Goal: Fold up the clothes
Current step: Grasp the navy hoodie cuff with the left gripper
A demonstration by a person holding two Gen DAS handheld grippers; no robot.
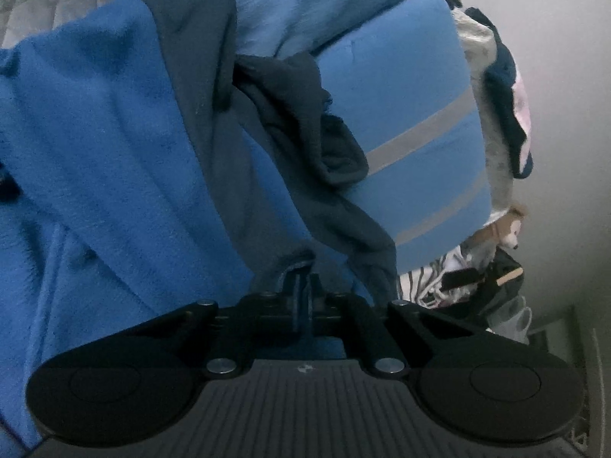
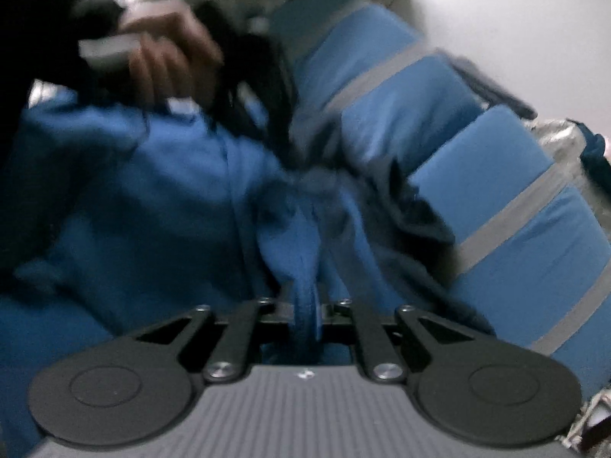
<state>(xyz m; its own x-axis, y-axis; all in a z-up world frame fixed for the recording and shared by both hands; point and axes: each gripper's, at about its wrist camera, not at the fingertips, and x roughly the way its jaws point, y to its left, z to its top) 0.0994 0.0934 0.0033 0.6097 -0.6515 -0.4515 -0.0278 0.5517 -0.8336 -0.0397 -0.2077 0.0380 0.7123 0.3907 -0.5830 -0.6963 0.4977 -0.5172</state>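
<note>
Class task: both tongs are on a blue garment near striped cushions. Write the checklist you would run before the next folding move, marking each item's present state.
1. Left tongs shut on the blue garment: ok.
2. Right tongs shut on the blue garment: ok.
3. Garment hanging flat between grips: not ok, bunched.
4. Dark lining tucked inside: not ok, exposed.
5. Striped cushion clear of the garment: not ok, fabric drapes against it.
6. Right wrist view sharp: not ok, blurred.

The garment (image 1: 114, 145) lies left of the striped cushion (image 1: 412, 107).

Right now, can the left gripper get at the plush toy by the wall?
Probably not: the left gripper is shut on the dark blue garment, and the plush toy sits beyond the striped blue cushion.
</note>
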